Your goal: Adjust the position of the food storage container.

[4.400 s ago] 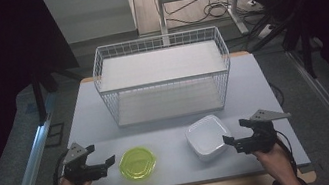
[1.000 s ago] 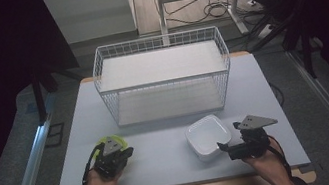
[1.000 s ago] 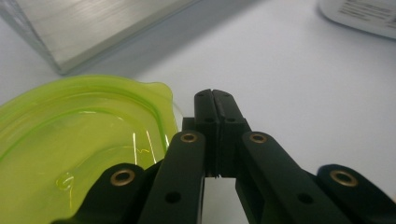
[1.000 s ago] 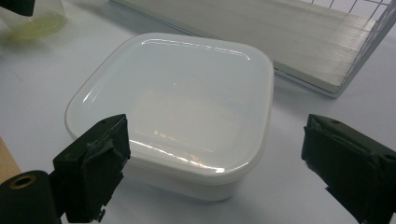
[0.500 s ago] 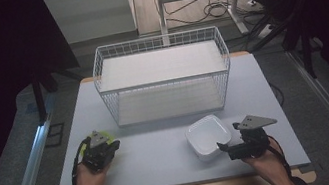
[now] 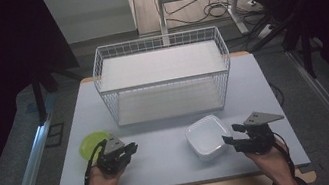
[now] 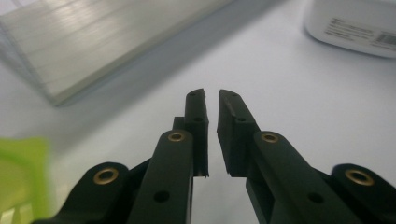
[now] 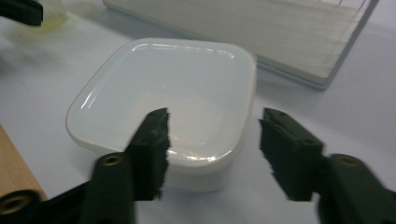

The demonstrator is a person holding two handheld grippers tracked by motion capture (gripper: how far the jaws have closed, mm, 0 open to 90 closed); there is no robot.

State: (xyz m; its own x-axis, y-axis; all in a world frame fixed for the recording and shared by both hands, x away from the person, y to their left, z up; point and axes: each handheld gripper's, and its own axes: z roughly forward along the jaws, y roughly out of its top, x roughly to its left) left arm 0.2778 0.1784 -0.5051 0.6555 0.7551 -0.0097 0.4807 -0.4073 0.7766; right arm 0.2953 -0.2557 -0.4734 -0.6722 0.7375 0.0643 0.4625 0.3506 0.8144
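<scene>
White container (image 8: 173, 98) sits between the right gripper's (image 8: 212, 140) closing jaws.

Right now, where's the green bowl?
High view: the green bowl sits at the table's front left, just behind the left gripper, left of the white container.

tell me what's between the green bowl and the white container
The left hand-held gripper sits just right of the green bowl; from there to the white container is bare table, as the high view shows.
</scene>
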